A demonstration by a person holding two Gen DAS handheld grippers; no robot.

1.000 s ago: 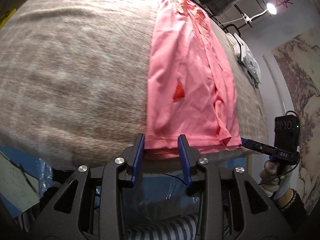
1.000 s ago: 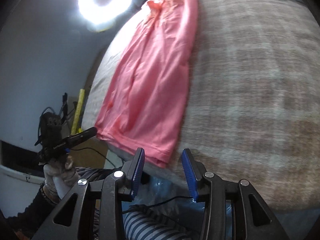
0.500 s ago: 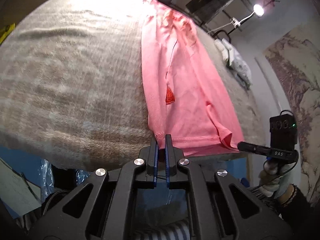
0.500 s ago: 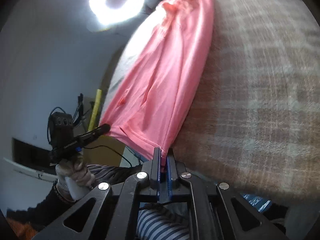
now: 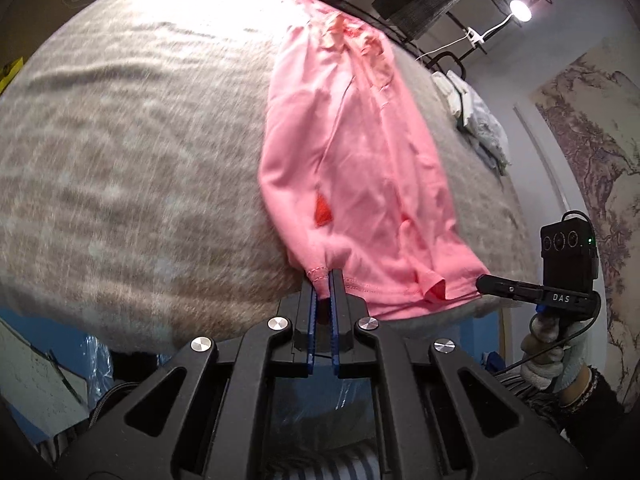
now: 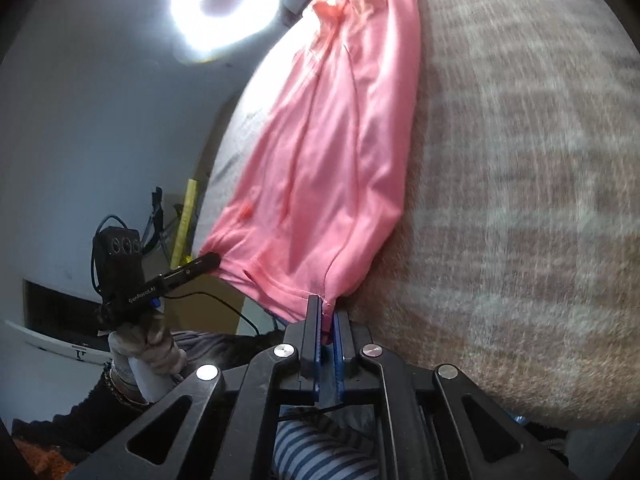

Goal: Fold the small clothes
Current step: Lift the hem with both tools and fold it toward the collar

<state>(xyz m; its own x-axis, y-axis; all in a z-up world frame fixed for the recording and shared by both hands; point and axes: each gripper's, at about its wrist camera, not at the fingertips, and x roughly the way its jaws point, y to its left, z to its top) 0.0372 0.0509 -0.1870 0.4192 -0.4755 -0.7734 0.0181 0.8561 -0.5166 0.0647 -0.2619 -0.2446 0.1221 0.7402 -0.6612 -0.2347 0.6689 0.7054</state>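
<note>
The left gripper (image 5: 324,276) is clamping the near hem of the pink shirt (image 5: 360,160) at its left corner, jaws pressed together on the cloth, and the right gripper (image 6: 326,306) is pinching the other hem corner the same way. The shirt is lying lengthwise on the grey blanket (image 5: 132,152), running from 6 o'clock up toward 12, its collar at the far end and its hem lifting at the blanket's near edge. Only a thin bite of hem is sitting in each grip, so a quick or uneven pull is likely to slip a corner free or skew the fold. A side flap is already bunching near the hem and could crumple underneath. Open blanket is lying at 9 o'clock and beyond; a pile of clothes (image 5: 480,124) is sitting at 2 o'clock.
</note>
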